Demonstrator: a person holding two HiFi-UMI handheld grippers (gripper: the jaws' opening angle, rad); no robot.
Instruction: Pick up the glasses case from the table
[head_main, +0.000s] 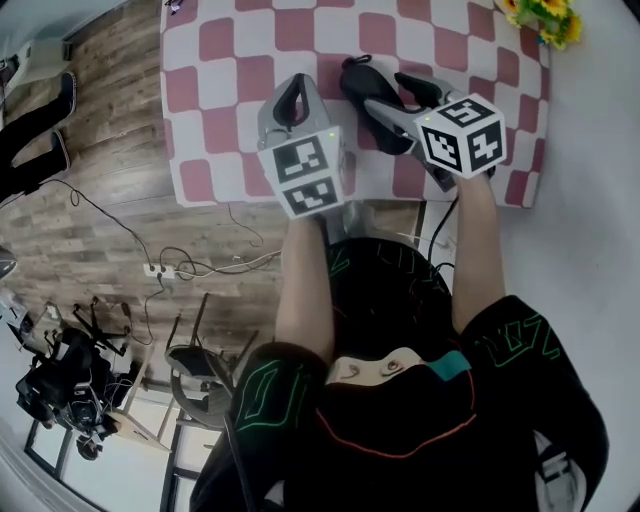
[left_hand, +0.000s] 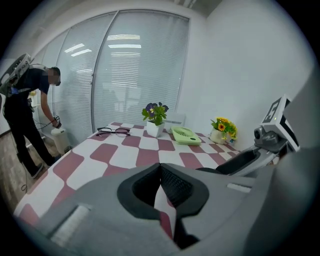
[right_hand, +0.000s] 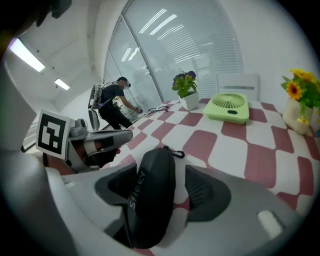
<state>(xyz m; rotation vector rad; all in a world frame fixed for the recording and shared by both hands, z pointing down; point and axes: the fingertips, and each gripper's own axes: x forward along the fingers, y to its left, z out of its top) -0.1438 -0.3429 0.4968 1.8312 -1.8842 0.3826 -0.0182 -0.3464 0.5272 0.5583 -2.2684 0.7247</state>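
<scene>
The black glasses case (right_hand: 150, 195) lies on the red-and-white checked tablecloth (head_main: 230, 60). It sits between the jaws of my right gripper (right_hand: 161, 170), which is open: the case leans against the left pad and a gap shows on the right side. In the head view the case (head_main: 358, 78) is near the table's front edge, under the right gripper (head_main: 385, 90). My left gripper (head_main: 293, 95) hovers just left of it, with its pads (left_hand: 172, 182) together at the tips and nothing held.
Farther back on the table are a pair of eyeglasses (left_hand: 113, 131), a potted plant (left_hand: 155, 120), a green fan (left_hand: 186, 135) and a vase of yellow flowers (left_hand: 221, 131). A person (left_hand: 25, 120) stands by the window at left. Cables (head_main: 170, 265) lie on the floor.
</scene>
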